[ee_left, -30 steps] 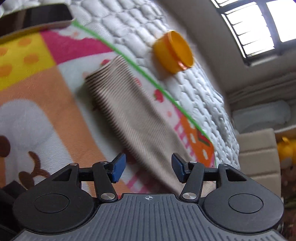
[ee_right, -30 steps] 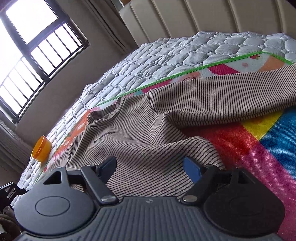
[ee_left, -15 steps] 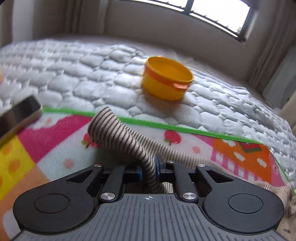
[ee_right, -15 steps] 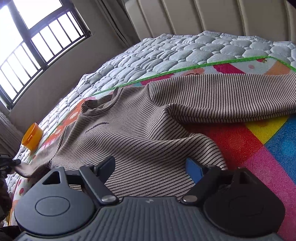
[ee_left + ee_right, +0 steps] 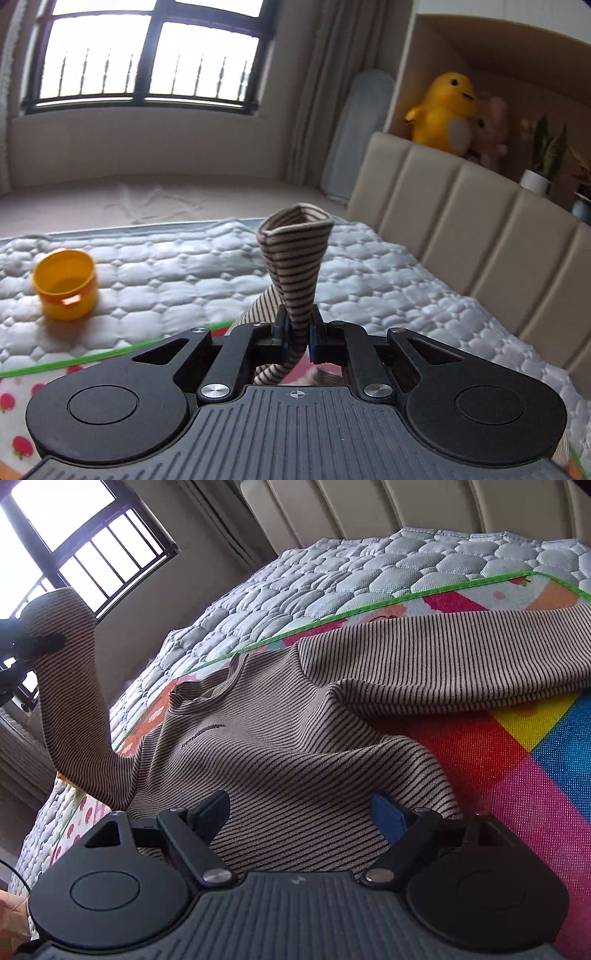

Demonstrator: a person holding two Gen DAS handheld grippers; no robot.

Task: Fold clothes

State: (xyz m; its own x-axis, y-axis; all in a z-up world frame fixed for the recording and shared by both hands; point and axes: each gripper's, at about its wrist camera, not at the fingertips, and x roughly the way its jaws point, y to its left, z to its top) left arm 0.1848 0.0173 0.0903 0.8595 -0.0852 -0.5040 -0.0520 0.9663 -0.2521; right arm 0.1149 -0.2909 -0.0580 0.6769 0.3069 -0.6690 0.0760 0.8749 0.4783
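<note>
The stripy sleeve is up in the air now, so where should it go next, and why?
Probably across onto the shirt's chest. The left gripper is shut on the sleeve, lifted off the play mat, and the body lies flat while the right gripper hovers open.

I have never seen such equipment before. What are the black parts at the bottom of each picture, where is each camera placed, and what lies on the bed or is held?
The black parts are hand-held grippers, each with two fingers; a person carries one in each hand. A camera on each gripper looks forward along its fingers.

In the left view, the left gripper is shut on the striped sleeve, lifted above the quilted mattress. A yellow tub stands on the mattress.

In the right view, the right gripper is open, over the striped shirt, which lies on a colourful mat. The raised sleeve appears at the left.
</note>
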